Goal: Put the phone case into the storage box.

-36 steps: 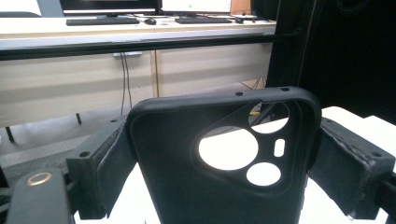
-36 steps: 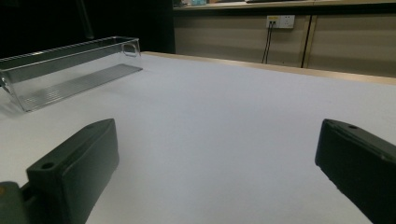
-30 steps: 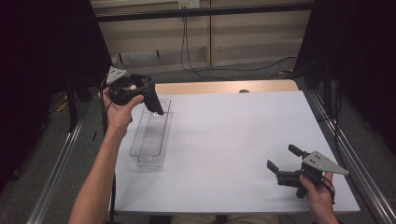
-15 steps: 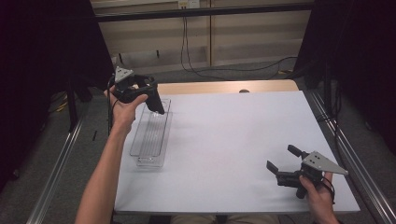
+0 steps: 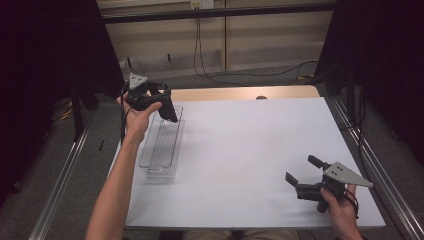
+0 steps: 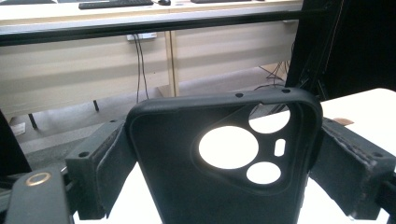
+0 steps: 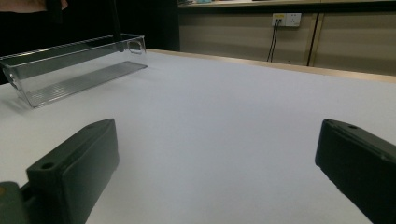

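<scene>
My left gripper (image 5: 165, 110) is raised above the far end of a clear plastic tray (image 5: 159, 150) and is shut on a black phone case (image 5: 167, 107). In the left gripper view the phone case (image 6: 224, 177) stands upright between the two jaws, its camera cutouts showing the white table behind. My right gripper (image 5: 302, 170) rests low at the table's near right, open, with nothing between its jaws. In the right gripper view the clear tray (image 7: 70, 70) lies far off at the upper left and looks empty.
The white table (image 5: 250, 150) has a wooden strip along its far edge. Metal rails (image 5: 65, 170) run along both sides. Cables and a beige wall lie behind the table.
The left gripper has lifted the phone case a little higher and farther back above the tray's far end. The right gripper has stayed in place.
</scene>
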A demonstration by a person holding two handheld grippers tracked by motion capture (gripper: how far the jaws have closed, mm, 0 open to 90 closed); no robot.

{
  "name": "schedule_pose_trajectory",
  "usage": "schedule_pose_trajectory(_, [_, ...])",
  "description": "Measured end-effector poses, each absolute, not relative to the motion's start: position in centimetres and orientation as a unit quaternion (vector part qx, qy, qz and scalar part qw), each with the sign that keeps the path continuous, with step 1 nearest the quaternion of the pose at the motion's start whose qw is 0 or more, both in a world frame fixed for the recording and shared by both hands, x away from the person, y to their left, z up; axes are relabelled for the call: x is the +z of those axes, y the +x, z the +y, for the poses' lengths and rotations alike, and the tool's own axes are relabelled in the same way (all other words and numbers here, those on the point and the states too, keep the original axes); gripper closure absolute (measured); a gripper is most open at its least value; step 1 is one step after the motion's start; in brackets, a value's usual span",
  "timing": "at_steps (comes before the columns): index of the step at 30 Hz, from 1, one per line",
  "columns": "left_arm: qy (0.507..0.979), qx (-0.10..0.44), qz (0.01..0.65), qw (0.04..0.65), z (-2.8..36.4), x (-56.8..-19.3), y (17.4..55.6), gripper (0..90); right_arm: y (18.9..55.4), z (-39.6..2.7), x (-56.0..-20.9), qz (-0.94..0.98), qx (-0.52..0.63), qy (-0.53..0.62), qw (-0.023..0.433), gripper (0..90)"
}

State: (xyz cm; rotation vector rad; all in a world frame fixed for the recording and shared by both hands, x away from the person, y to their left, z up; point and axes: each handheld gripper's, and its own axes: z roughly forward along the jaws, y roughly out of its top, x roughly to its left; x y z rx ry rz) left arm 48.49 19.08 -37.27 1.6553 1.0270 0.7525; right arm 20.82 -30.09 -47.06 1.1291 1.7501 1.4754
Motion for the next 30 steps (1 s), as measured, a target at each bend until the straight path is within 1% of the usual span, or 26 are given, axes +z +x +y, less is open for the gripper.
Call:
schedule_pose_trajectory(16, [0.695,0.311,0.425,0.49,18.5,-38.8,49.5,12.6,20.8,-30.1,-47.1,0.656,0.553,0.424,0.289,0.0])
schedule_pose_trajectory(22, [0.693,0.311,0.436,0.482,18.6,-39.4,49.8,12.4,20.8,-30.1,-47.1,0.656,0.554,0.425,0.288,0.0])
schedule_pose_trajectory(30, [0.694,0.306,0.433,0.487,18.3,-39.9,50.1,12.4,20.8,-30.1,-47.1,0.657,0.554,0.424,0.287,0.0])
